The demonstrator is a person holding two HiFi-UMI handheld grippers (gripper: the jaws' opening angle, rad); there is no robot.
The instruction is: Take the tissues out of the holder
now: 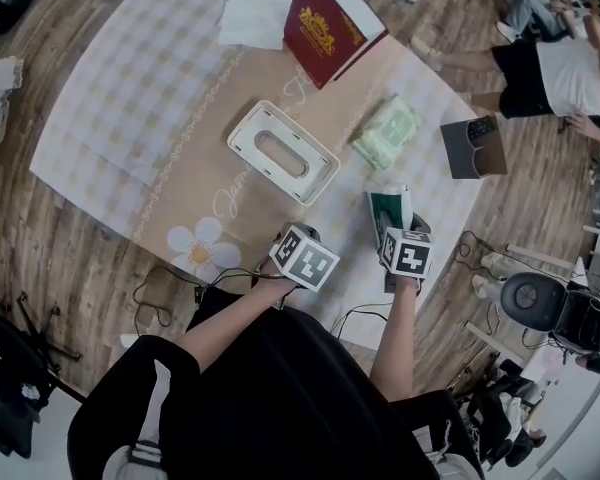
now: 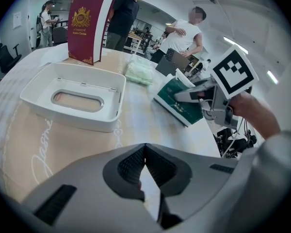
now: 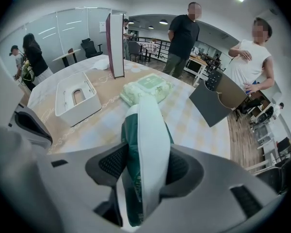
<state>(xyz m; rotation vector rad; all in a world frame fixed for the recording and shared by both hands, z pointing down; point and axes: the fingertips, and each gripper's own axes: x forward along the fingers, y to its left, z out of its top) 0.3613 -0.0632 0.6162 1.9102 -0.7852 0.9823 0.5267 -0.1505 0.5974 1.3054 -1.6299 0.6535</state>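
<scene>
Right gripper (image 3: 144, 160) clamps the tissue pack (image 3: 146, 125) edge-up, lengthwise along its fingers (image 3: 111, 162)

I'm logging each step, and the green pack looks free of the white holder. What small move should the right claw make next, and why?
Likely lower the pack onto the table and release it: the right claw is clamped on the tissue pack, which is already outside the holder, and the holder looks empty.

Right hand-held gripper (image 3: 143, 168) clamping green-white tissue pack (image 3: 148, 125), white holder (image 3: 75, 98) beyond left, seemingly empty
</scene>
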